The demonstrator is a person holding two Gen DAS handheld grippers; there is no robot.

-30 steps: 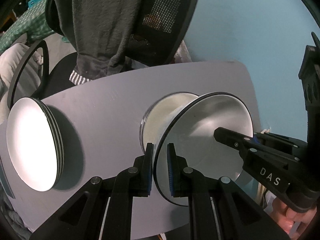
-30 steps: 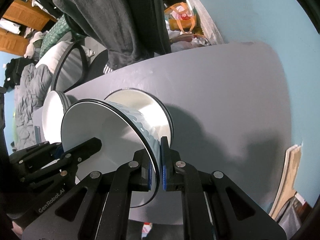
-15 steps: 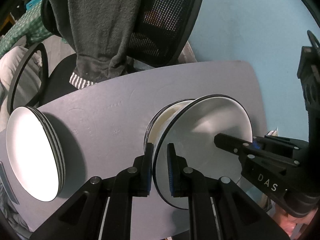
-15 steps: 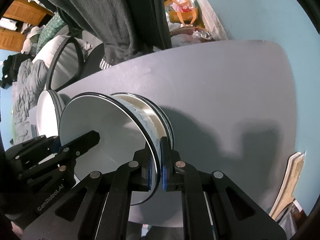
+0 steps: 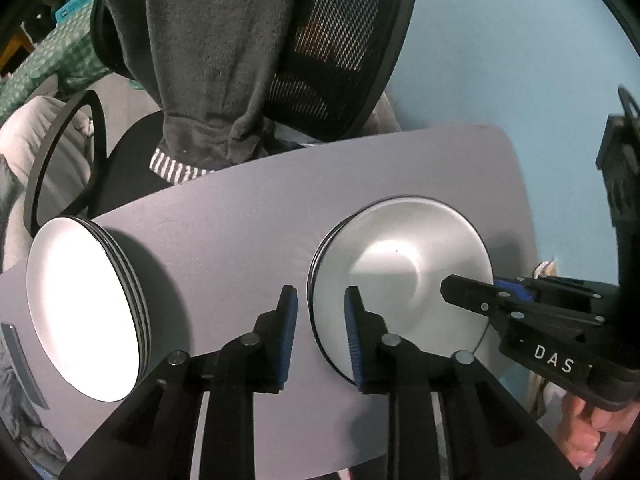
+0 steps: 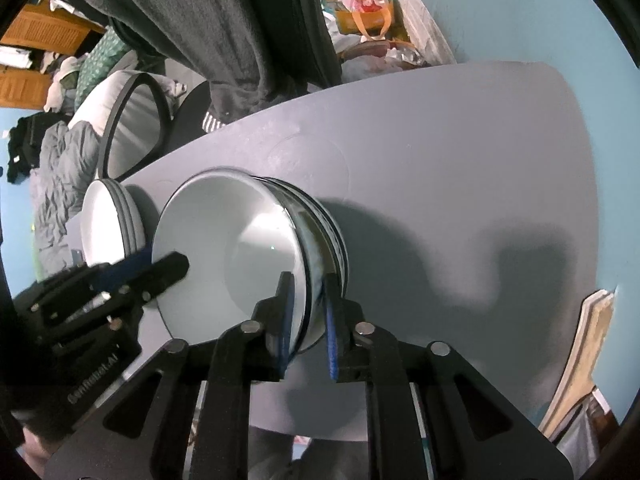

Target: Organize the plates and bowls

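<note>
We see the white bowl (image 5: 400,280) nested on a stack of bowls right of centre on the grey table (image 5: 240,220), the lower bowls mostly hidden beneath it. Our left gripper (image 5: 320,328) has just been opening; its blue pads straddle the bowl's near-left rim with clear gaps. Our right gripper (image 6: 306,320) brackets the opposite rim, jaws narrowly parted, contact hard to judge. The stack of plates (image 5: 84,312) sits far left, partly cut off in the right view.

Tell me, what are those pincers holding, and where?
Top bowl rests on its stack. Left gripper, jaws just opening, straddles its rim loosely; whether right gripper grips the opposite rim cannot be told.
</note>
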